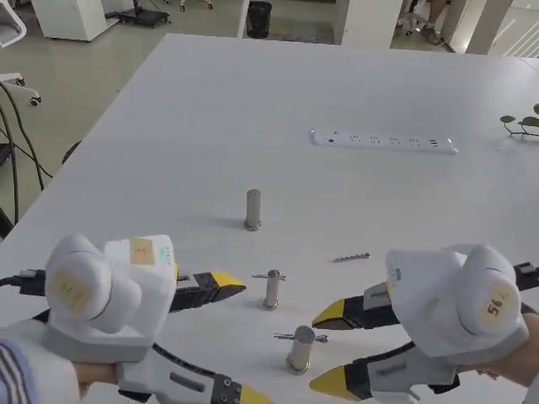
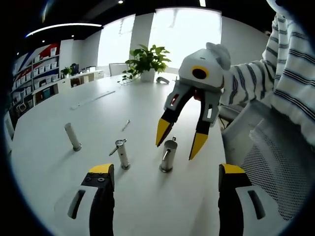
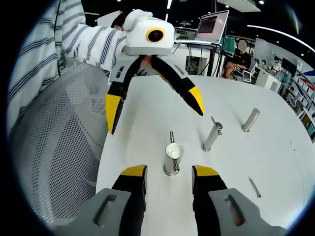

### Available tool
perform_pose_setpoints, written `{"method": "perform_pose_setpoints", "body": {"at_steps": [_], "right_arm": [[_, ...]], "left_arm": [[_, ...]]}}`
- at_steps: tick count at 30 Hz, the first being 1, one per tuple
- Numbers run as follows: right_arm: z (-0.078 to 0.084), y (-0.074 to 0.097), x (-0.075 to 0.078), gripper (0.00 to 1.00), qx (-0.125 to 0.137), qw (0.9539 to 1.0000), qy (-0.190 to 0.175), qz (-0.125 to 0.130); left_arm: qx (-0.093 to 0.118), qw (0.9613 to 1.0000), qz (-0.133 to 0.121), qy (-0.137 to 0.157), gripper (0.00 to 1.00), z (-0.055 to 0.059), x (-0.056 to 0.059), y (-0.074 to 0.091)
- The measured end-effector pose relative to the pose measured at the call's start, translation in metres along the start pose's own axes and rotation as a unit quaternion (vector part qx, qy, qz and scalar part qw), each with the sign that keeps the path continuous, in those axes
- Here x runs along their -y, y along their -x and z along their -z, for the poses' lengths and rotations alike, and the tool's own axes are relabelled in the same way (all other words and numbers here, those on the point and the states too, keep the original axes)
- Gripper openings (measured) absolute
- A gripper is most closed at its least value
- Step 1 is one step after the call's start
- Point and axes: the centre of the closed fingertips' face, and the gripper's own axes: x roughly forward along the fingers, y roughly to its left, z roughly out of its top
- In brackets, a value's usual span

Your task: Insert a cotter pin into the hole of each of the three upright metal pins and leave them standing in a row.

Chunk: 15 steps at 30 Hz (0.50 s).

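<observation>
Three upright metal pins stand in a slanted row on the white table. The far pin is bare. The middle pin and the near pin each carry a cotter pin crosswise near the top. A loose cotter pin lies flat to the right. My left gripper and right gripper face each other across the near pin, both open and holding nothing.
A white power strip lies further back on the table, and plant leaves reach in at the right edge. A mesh chair stands just past the table's near edge. Wide bare tabletop stretches behind the far pin.
</observation>
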Motion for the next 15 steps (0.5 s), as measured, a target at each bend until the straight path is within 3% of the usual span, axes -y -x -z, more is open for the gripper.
{"method": "perform_pose_setpoints", "body": {"at_steps": [3, 6, 15], "right_arm": [[-0.002, -0.004, -0.001, 0.33, 0.009, 0.9999, -0.009, -0.002], [-0.004, -0.007, -0.002, 0.34, 0.018, 0.9996, -0.020, -0.007], [-0.010, -0.019, -0.001, 0.27, 0.042, 0.9984, -0.035, -0.012]], "left_arm": [[-0.005, 0.9999, -0.006, -0.008, 0.99, 0.003, 0.001, 0.005], [-0.009, 0.9999, 0.006, 0.007, 0.99, 0.007, 0.007, 0.008], [-0.007, 0.9998, 0.001, 0.017, 0.99, 0.010, 0.011, 0.011]]}}
